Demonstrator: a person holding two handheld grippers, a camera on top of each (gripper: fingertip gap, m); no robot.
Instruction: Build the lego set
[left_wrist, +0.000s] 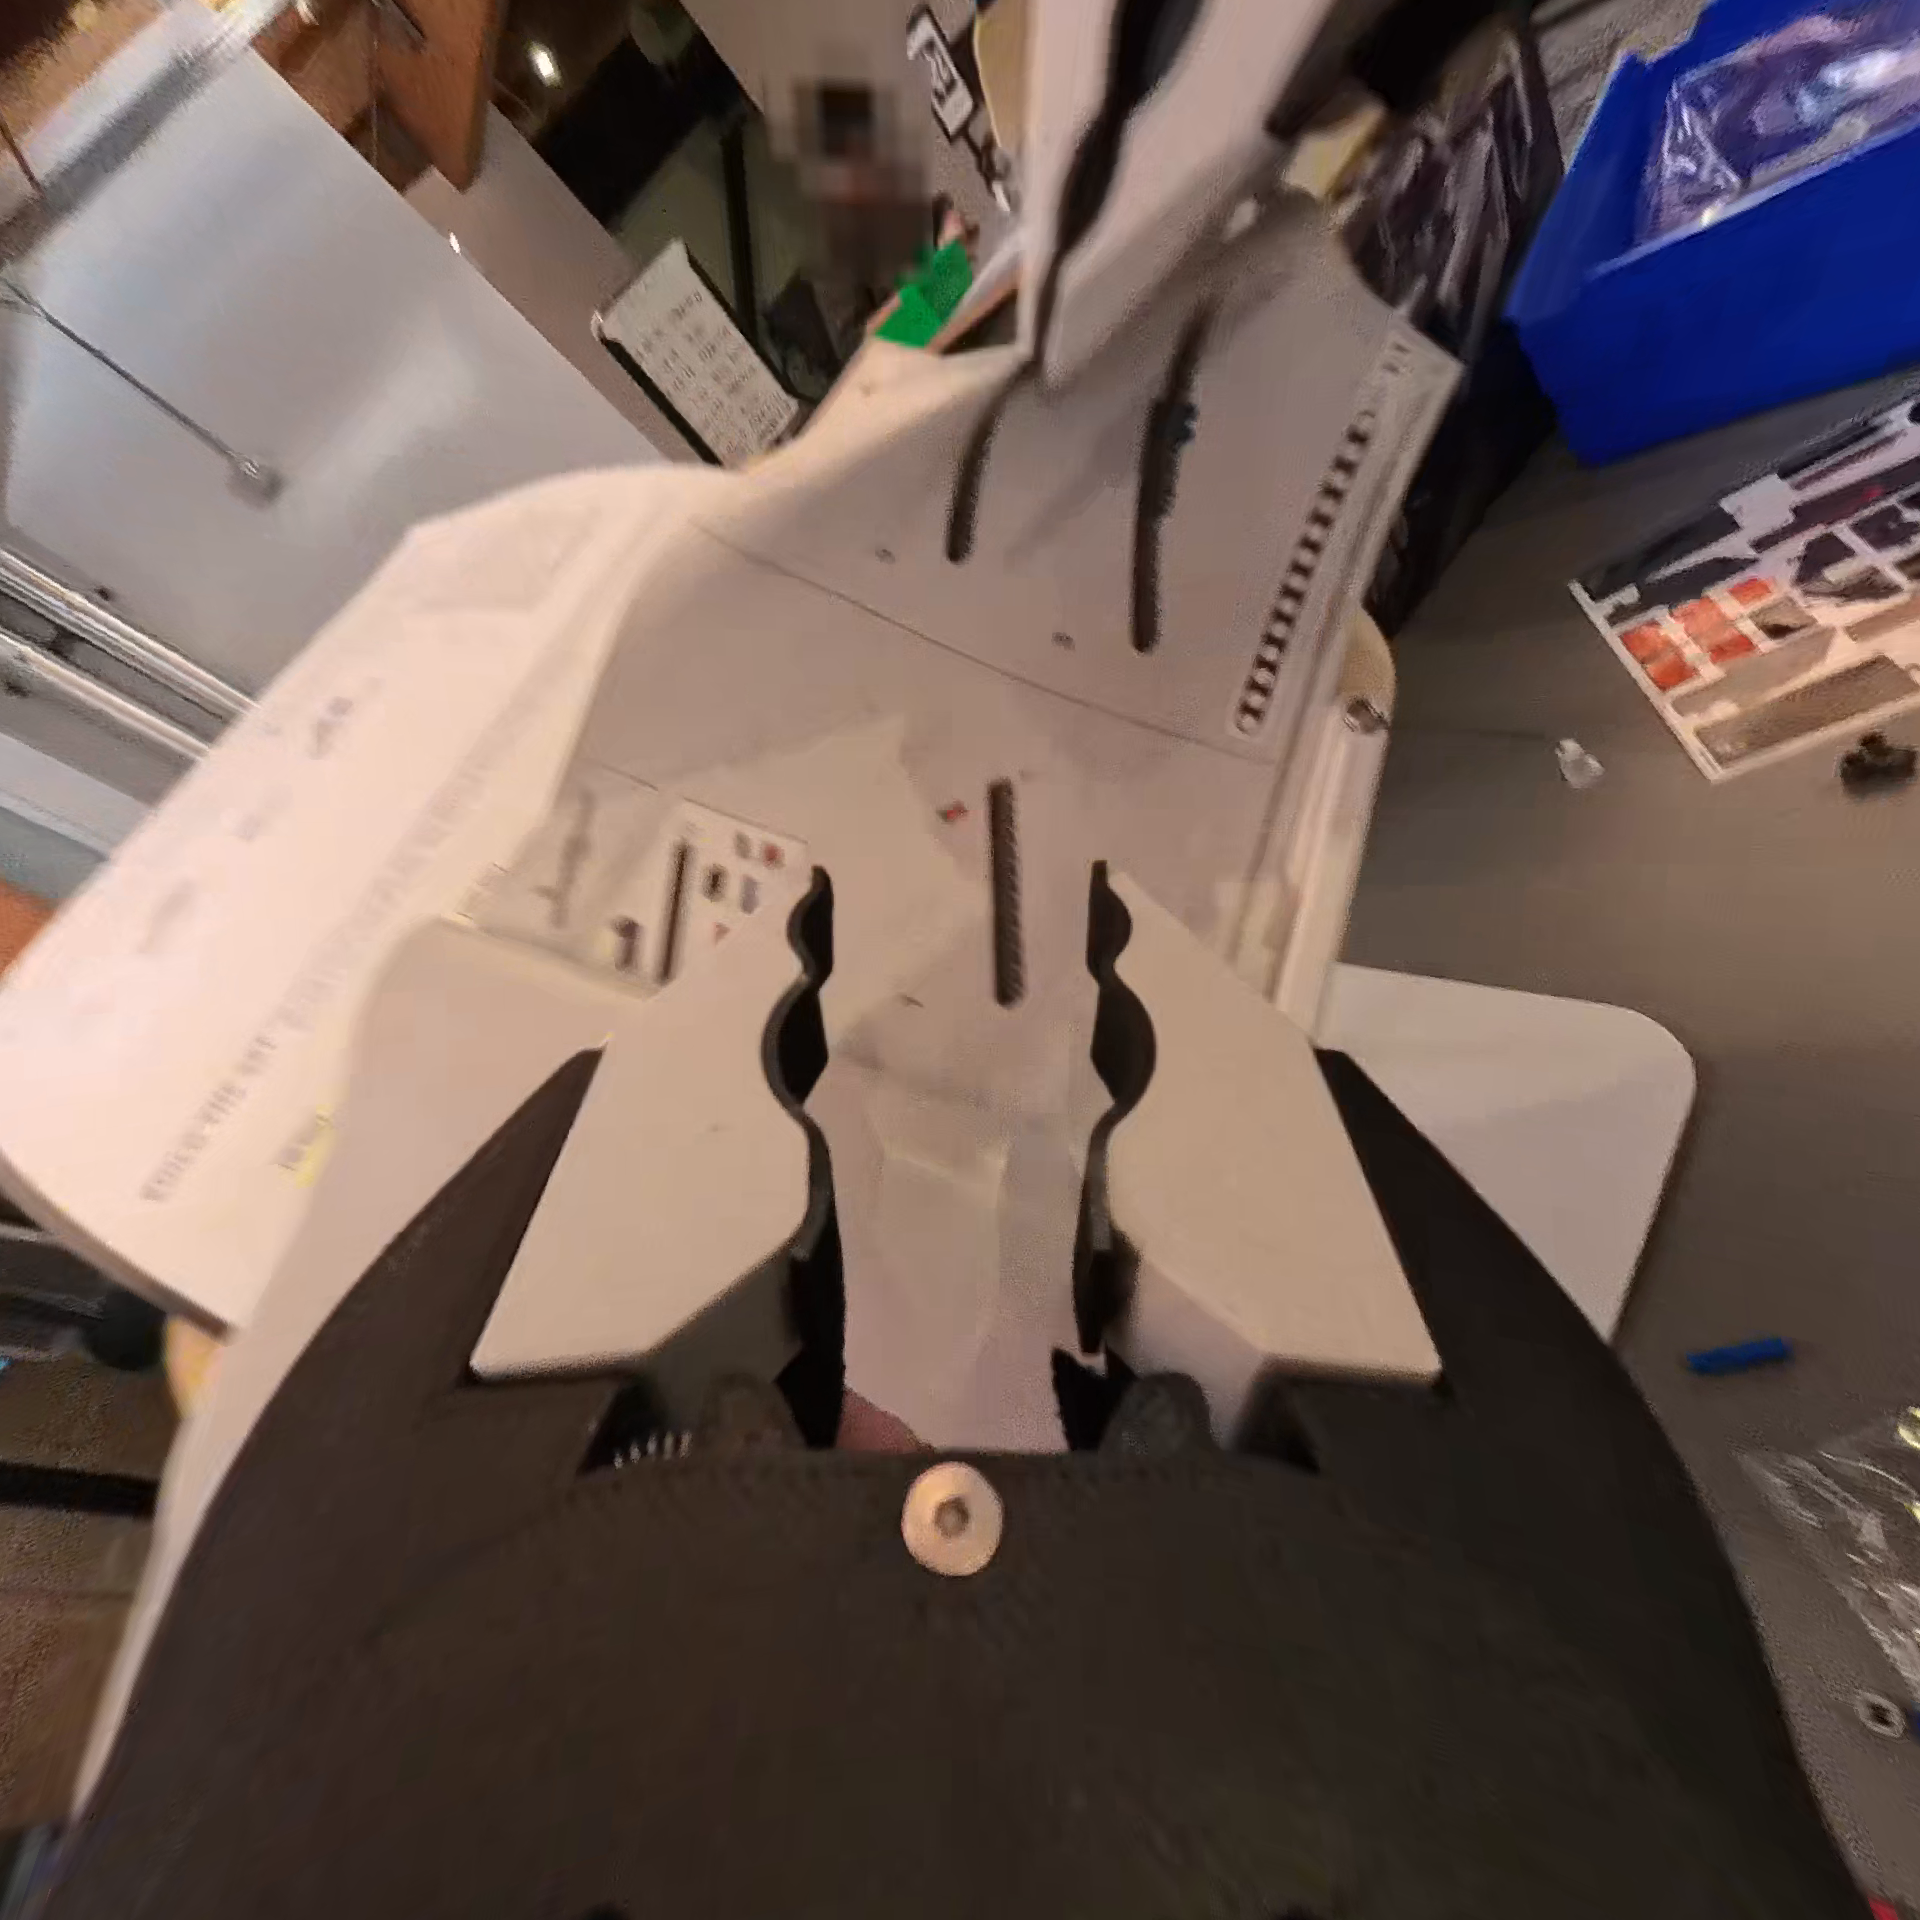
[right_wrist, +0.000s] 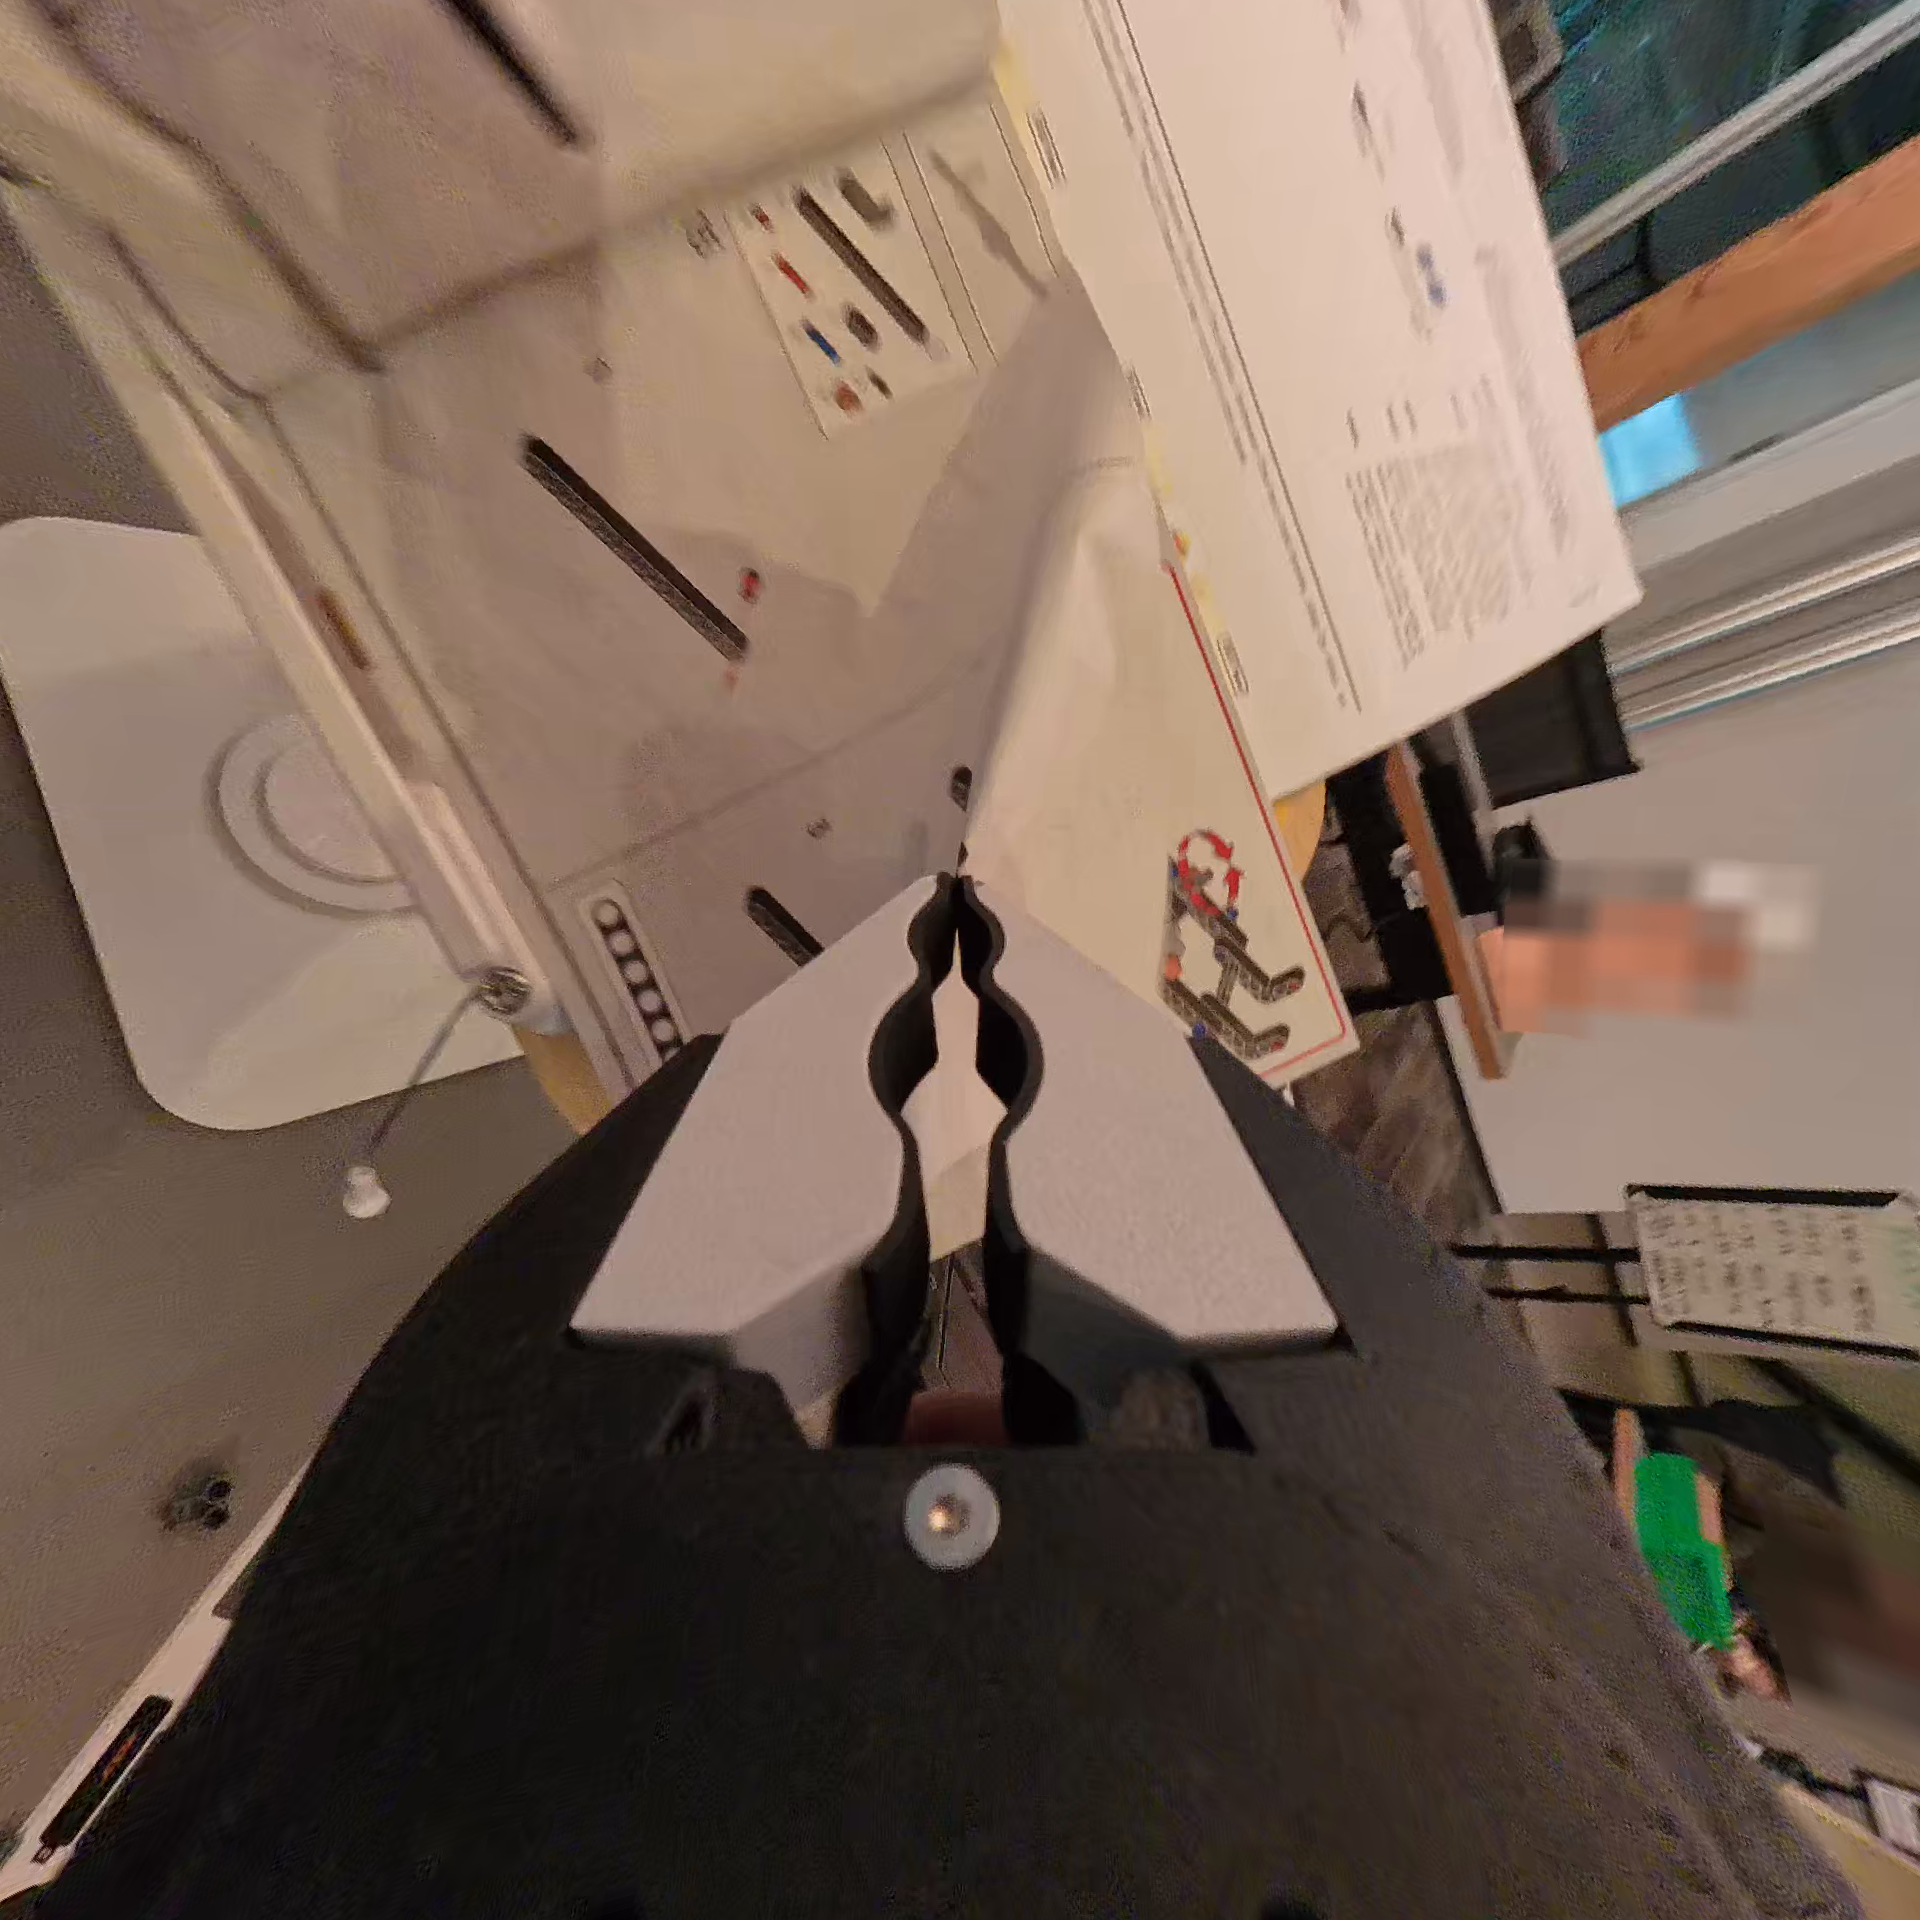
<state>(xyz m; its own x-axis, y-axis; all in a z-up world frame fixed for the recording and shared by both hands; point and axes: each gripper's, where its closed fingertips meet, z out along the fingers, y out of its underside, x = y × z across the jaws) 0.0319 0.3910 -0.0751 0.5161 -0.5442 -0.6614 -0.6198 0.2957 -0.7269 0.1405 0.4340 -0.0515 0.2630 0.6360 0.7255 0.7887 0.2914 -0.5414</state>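
The open instruction booklet rests on a white stand, and its pages show black beams and small parts. My left gripper is open right in front of the booklet. A creased page lies between its fingers, and the pads do not press on it. My right gripper is shut on the edge of a booklet page, which bends up to the right. White paper shows between its jaws. The right gripper also shows, blurred, at the top of the left wrist view. A lifted sheet curls off to the left.
The stand's white base sits on a grey table and also shows in the right wrist view. A blue bin, a printed parts sheet, a small blue brick and clear bags lie to the right. The tips of one gripper are about 12 cm away from the tips of the other. The right gripper is farther from the small blue brick, some 30 cm, than the left, some 25 cm.
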